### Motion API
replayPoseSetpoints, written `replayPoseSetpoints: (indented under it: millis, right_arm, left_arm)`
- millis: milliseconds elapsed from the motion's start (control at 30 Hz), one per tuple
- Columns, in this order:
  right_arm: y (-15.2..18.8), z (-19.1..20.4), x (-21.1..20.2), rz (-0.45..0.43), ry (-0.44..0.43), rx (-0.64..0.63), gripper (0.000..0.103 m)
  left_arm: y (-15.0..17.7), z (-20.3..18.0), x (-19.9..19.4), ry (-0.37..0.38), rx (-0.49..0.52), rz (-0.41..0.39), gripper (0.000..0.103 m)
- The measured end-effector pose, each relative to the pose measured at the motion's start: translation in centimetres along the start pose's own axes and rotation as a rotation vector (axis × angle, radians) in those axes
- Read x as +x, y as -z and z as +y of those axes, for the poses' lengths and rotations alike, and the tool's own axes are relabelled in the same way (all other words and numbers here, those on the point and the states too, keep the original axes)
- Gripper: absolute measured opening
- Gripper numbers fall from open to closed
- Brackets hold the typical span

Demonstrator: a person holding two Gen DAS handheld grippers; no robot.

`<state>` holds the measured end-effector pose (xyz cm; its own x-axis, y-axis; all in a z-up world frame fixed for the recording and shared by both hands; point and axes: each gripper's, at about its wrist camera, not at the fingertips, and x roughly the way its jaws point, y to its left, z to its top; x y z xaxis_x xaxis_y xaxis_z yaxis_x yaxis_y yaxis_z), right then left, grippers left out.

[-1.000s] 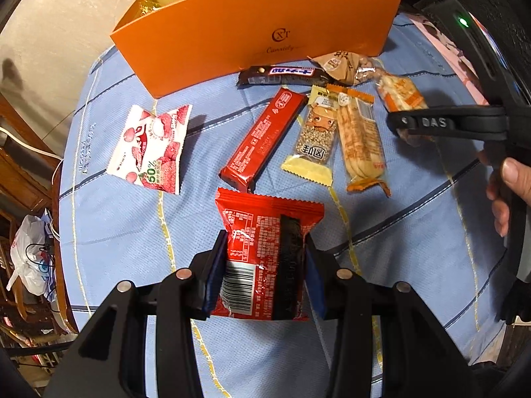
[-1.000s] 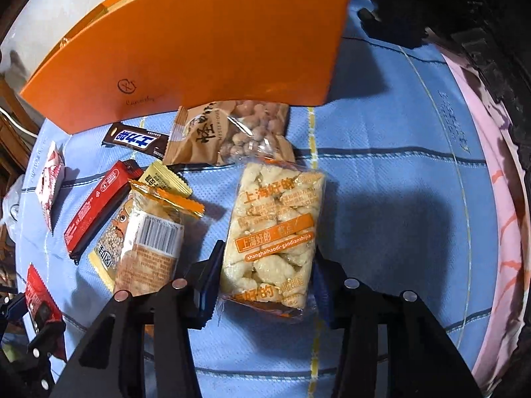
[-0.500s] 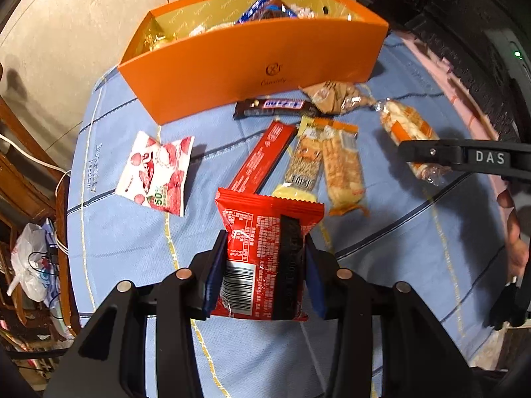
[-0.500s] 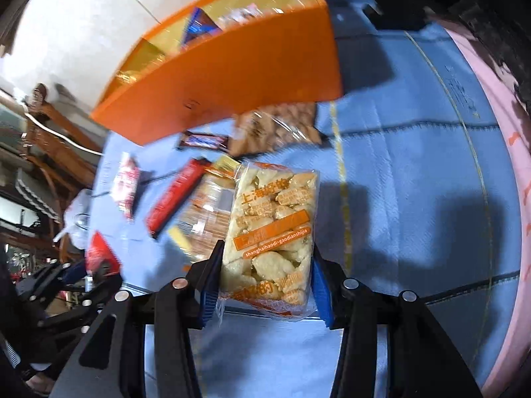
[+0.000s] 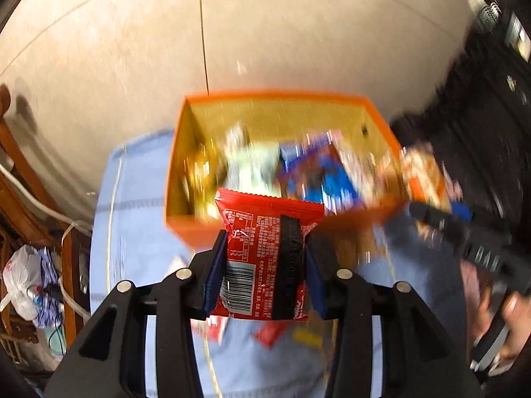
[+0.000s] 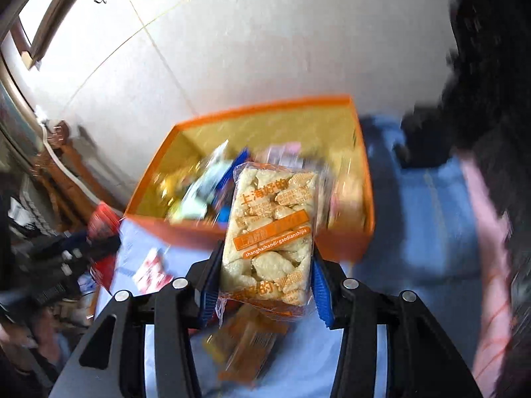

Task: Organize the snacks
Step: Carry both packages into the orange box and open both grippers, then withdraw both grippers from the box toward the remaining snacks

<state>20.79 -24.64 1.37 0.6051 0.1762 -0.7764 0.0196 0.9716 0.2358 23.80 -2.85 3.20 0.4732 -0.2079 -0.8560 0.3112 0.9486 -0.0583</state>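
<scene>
Two tools: the left tool (image 5: pixel 262 262) and the right tool (image 6: pixel 265 282). One orange box (image 5: pixel 186 229). One red packet (image 5: pixel 262 232). One clear cracker packet (image 6: pixel 268 232). One table (image 6: pixel 415 232).

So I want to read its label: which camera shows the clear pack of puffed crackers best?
The right wrist view: the cracker pack sits sharp and central, clamped in the right gripper, orange label readable. The left wrist view shows it only as a blurred smear at the right.

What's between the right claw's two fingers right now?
A clear packet of puffed rice snacks with an orange label, clamped between the blue pads, in front of the orange box. The right wrist view shows it.
</scene>
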Motion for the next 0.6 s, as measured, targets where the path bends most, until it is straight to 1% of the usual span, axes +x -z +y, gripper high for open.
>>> replayPoseSetpoints:
  millis: [133, 300, 400, 467, 533, 600]
  right_arm:
    - [-2.3, 0.8, 1.5, -0.047, 0.099, -0.062, 0.048]
    - [-3.3, 1.1, 2.7, -0.072, 0.167, -0.107, 0.048]
    - [-3.6, 1.2, 3.8, -0.073, 0.209, -0.131, 0.048]
    - [-3.7, 1.3, 4.3, -0.075, 0.221, -0.139, 0.048]
    - [-3.9, 1.6, 4.6, -0.087, 0.256, -0.162, 0.048]
    - [-4.1, 2.0, 4.7, -0.099, 0.280, -0.189, 0.051]
  left_arm:
    - [-4.0, 0.4, 3.1, -0.012, -0.024, 0.013, 0.042]
    - [-5.3, 0.6, 6.6, -0.035, -0.035, 0.047, 0.042]
    - [-5.2, 0.8, 7.8, -0.051, -0.034, 0.060, 0.046]
    - [-5.1, 0.9, 8.3, -0.054, -0.033, 0.062, 0.052]
    - [-5.3, 1.0, 8.4, -0.076, -0.033, 0.045, 0.072]
    - [-5.3, 1.0, 8.1, -0.091, -0.033, 0.021, 0.078]
